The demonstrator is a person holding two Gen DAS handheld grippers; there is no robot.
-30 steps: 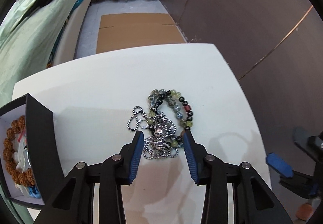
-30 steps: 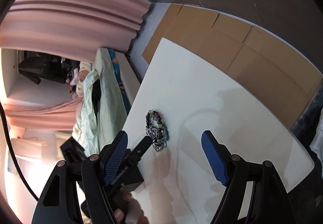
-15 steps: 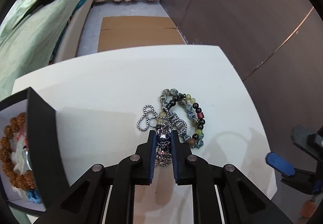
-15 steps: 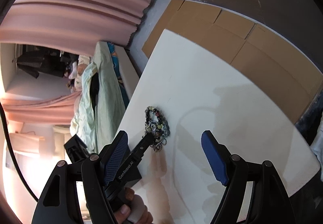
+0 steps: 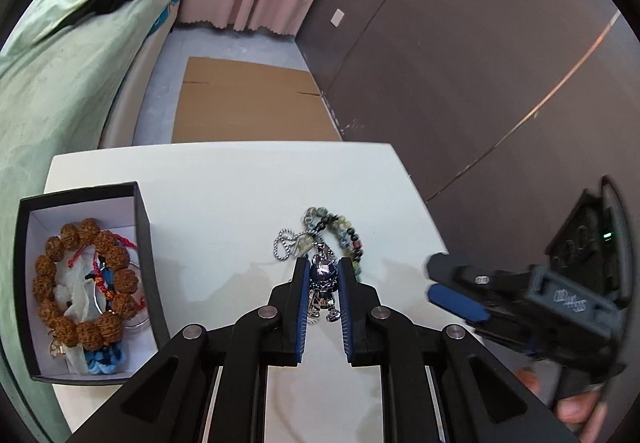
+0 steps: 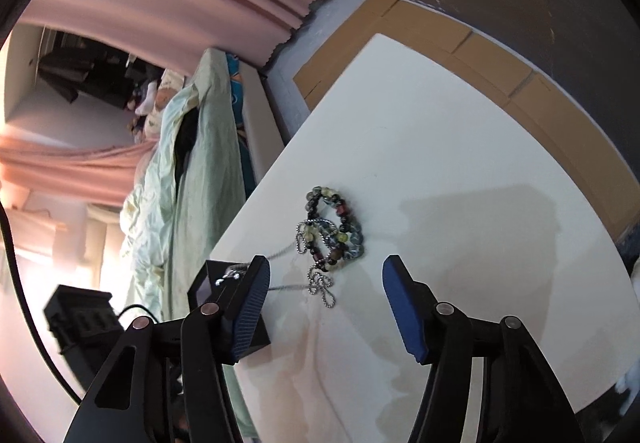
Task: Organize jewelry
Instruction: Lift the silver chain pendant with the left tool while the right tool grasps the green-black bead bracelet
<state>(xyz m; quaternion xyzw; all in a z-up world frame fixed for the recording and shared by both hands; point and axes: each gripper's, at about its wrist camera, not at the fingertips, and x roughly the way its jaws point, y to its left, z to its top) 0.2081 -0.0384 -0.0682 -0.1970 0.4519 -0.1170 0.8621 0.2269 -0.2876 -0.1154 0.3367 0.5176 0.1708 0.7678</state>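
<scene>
Jewelry here means a silver figurine pendant (image 5: pixel 325 285) on a ball chain (image 6: pixel 320 285), clamped between the pads of the left gripper (image 5: pixel 325 295) just above the white table (image 5: pixel 224 179). Its chain trails back over the beaded bracelets (image 6: pixel 334 227) heaped at mid-table. We lift slowly so the chain slides free without dragging the beads, then carry it left to the open black box (image 5: pixel 144 243), which already holds a brown bead bracelet (image 5: pixel 84 283). The right gripper (image 6: pixel 324 307) has just been narrowing, nothing between its pads; we could use it to pin the beads.
</scene>
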